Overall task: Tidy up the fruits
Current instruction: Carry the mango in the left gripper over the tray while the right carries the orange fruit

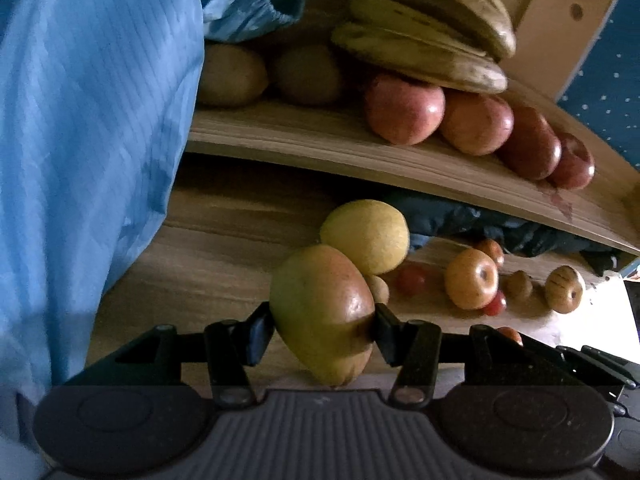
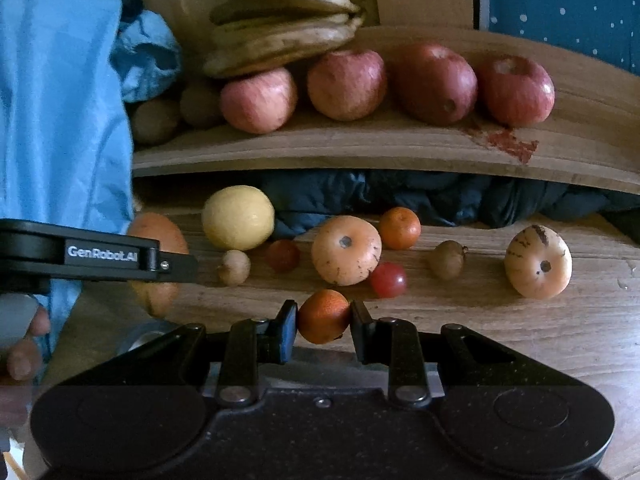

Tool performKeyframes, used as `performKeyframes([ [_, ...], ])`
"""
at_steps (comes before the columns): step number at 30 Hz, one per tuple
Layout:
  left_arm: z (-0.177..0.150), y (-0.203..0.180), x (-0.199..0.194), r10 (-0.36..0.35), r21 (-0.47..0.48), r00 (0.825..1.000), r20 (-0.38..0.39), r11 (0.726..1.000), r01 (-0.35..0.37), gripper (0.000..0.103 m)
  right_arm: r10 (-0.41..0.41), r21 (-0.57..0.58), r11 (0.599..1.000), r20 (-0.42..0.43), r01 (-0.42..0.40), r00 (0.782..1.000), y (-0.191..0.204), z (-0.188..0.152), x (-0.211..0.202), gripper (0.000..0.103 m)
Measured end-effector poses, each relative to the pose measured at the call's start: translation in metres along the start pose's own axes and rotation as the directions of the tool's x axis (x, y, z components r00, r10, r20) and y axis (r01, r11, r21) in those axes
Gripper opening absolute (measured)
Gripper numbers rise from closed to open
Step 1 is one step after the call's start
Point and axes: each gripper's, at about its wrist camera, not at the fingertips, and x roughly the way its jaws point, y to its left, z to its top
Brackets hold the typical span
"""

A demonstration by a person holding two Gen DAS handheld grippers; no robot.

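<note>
Your left gripper (image 1: 322, 326) is clamping a green-red mango (image 1: 322, 312); your right gripper (image 2: 323, 320), nearly closed, is pinching a small orange tangerine (image 2: 323, 316).

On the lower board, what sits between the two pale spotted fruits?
In the right wrist view, a small brown fruit lies between the spotted fruits, apart from both; a red one touches the nearer.

- A wooden shelf (image 2: 360, 148) runs across the top, with a red stain (image 2: 516, 144) on its edge.
- A wooden table (image 2: 520, 320) lies below it.
- A dark blue cloth (image 2: 400, 196) is bunched up under the shelf.
- A blue wall with white dots (image 2: 568, 4) is behind.
</note>
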Motion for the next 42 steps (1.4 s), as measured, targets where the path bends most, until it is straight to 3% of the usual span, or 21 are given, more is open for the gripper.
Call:
performKeyframes([
  [9,-0.033,-0.017,-0.029,-0.001,0.028,1.000,-0.008,1.000,0.001,0.057,0.064,-0.060,0.996,0.002,-0.064,0.998,-0.001,-0.022,-0.035,0.030],
  [20,-0.078,-0.027,-0.054,-0.010,0.074,0.999,-0.046,0.997,0.014,0.057,0.170,-0.197,0.962,-0.102,-0.187,0.980,0.002,-0.065,-0.077,0.030],
  [27,-0.100,-0.024,-0.062,0.007,0.081,0.998,-0.066,0.997,-0.001,0.057,0.227,-0.259,0.929,-0.162,-0.264,0.960,0.013,-0.084,-0.081,0.030],
  [42,-0.127,-0.018,-0.066,0.014,0.117,0.996,-0.085,0.993,-0.004,0.057,0.232,-0.330,0.898,-0.210,-0.292,0.950,0.021,-0.107,-0.075,0.030],
])
